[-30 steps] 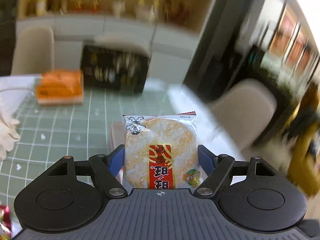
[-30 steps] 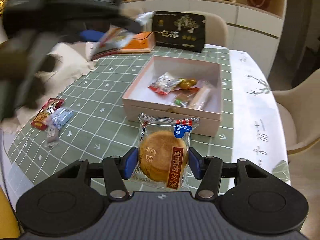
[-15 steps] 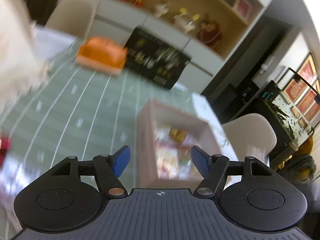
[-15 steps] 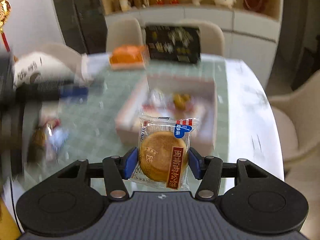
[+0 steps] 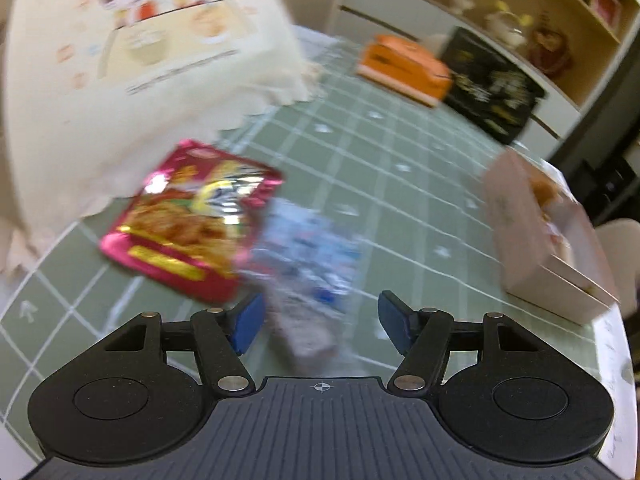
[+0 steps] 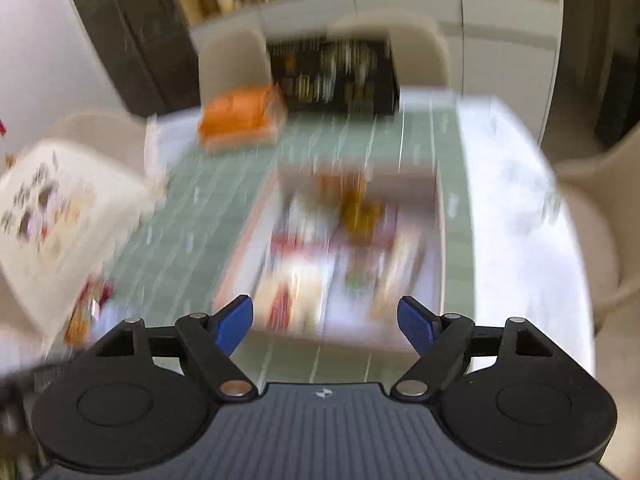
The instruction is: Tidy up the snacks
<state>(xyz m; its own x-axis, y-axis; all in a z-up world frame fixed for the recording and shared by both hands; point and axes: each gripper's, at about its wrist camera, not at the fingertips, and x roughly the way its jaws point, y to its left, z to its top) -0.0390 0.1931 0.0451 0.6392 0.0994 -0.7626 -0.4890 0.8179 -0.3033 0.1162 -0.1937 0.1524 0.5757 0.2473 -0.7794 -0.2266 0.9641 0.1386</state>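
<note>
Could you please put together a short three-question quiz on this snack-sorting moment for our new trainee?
1. True or false: the right gripper holds a snack packet between its fingers.
2. Which packet lies straight ahead of the left gripper? A) the red snack packet B) the blue-and-white packet C) the orange box
3. Fill in: the pink box ahead of the right gripper already contains several ____.

Key
1. False: its jaws have just been opening and nothing is between them.
2. B. The jaws have just been closing, but the pads are not yet on it.
3. Snacks, though blur hides which ones.
</note>
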